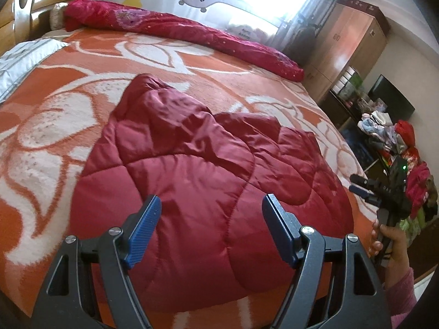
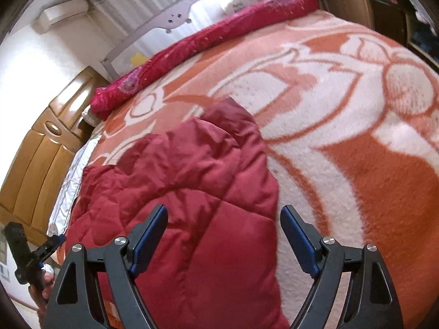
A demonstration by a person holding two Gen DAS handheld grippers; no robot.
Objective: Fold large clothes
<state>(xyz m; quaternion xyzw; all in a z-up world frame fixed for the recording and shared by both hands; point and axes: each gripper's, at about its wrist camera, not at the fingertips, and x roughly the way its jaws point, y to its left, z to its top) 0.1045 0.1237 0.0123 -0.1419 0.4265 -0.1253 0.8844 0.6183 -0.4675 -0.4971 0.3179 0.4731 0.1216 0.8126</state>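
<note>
A dark red quilted jacket (image 1: pixel 197 170) lies folded on a bed (image 1: pixel 55 126) covered by an orange-and-white floral blanket. The left gripper (image 1: pixel 211 219) and right gripper (image 2: pixel 223 227) hover above the jacket's near edge, jaws spread wide, holding nothing.

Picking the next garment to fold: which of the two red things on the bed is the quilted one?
The dark red quilted jacket below both open grippers; the pink-red roll along the far edge is sequinned, not quilted.
</note>
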